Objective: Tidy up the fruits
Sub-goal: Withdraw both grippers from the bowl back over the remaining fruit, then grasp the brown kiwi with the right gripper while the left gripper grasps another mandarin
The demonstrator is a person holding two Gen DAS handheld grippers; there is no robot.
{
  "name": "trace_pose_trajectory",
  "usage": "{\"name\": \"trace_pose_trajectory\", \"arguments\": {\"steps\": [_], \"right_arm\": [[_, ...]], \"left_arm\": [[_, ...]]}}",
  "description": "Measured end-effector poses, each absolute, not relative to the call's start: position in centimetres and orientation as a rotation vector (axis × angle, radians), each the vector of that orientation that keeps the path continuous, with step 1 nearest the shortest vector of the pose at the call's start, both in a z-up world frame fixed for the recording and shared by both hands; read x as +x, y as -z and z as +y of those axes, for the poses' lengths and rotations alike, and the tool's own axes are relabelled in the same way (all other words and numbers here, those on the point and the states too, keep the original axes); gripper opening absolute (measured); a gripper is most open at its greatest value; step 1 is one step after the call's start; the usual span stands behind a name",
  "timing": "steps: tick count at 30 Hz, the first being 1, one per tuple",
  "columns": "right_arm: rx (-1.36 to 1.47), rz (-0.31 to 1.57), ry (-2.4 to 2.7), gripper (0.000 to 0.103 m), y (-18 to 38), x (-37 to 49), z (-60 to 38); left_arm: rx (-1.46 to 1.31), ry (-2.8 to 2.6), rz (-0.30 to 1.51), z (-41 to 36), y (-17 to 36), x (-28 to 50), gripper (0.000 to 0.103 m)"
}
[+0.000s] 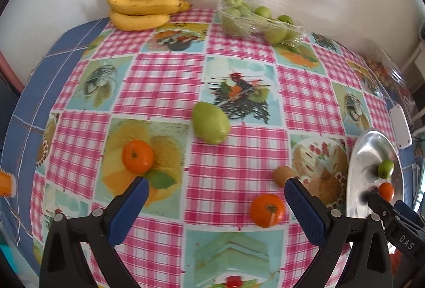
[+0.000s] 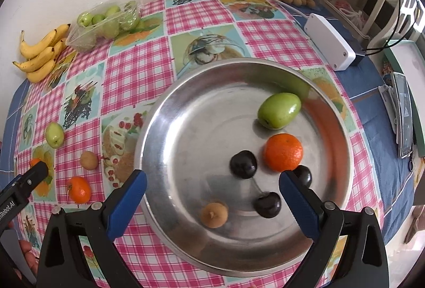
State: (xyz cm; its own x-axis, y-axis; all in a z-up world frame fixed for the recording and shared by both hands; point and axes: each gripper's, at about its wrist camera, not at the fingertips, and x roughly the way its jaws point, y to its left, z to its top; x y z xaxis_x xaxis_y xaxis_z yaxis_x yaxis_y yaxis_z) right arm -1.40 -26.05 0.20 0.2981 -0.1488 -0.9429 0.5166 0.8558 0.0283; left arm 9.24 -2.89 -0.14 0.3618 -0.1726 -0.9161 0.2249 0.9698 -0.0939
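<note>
Right gripper (image 2: 212, 179) spread wide, empty, over the steel bowl (image 2: 164, 128). Bowl holds a green fruit (image 2: 279, 110), a mandarin (image 2: 283, 152), a small brown fruit (image 2: 214, 215) and three dark cherries (image 2: 243, 164). Left gripper (image 1: 216, 187) also wide, empty, above the worktop (image 1: 159, 81); loose mandarin (image 1: 137, 156) just past its left fingertip, another mandarin (image 1: 267, 210) between the fingers, green fruit (image 1: 210, 122) farther ahead.

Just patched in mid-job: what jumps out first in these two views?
The big metal plate under the open right gripper dominates, holding a green fruit, an orange, three dark cherries and a small brown fruit. On the pink checked tablecloth ahead of the open left gripper lie two more oranges, and bananas sit by the far wall.
</note>
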Motion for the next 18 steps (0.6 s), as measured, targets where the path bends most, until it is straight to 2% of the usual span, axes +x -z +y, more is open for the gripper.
{"name": "trace_pose_trajectory", "arguments": {"steps": [18], "right_arm": [[0.286,1.177,0.254,0.1,-0.8,1.8,-17.6]], "left_arm": [[-0.109,0.108,1.195,5.5,0.5,11.7,0.103]]}}
